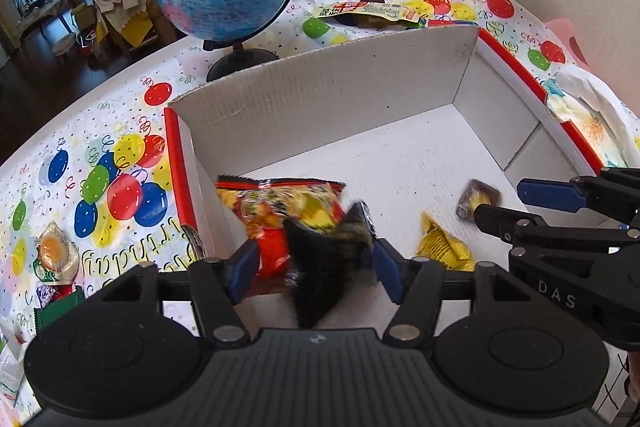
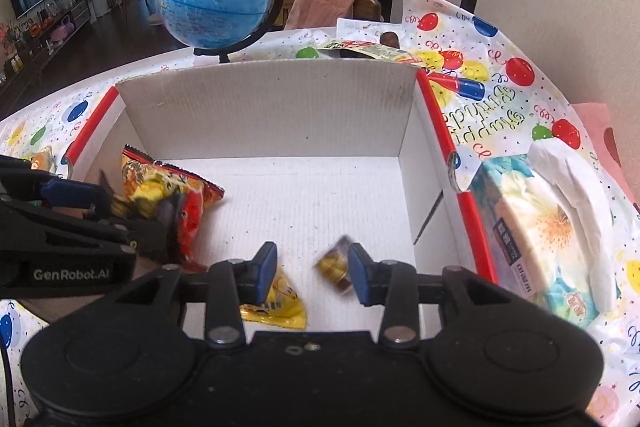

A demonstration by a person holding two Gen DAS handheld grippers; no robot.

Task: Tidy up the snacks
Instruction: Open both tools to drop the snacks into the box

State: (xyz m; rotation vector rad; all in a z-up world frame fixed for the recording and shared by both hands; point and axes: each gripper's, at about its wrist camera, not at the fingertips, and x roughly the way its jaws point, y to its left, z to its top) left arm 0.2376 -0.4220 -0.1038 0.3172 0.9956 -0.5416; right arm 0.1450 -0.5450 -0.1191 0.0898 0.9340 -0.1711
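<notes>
Both grippers, left (image 1: 316, 259) and right (image 2: 312, 267), stood apart over the white cardboard box (image 1: 320, 95); inside lay a red-yellow snack bag (image 1: 280, 203) at nine o'clock, its long axis toward three o'clock, a blurred black packet (image 1: 324, 259), a yellow sachet (image 2: 280, 303) and a small brown sweet (image 2: 334, 265).

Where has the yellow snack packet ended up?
The yellow packet lies flat on the floor of the white box, at its near edge. It sits between the big red bag and a small brown sweet.

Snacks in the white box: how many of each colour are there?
Red and yellow bag: 1
Black packet, blurred, between the left gripper's fingers: 1
Yellow packet: 1
Small brown and gold packet, blurred: 1
Total: 4
</notes>
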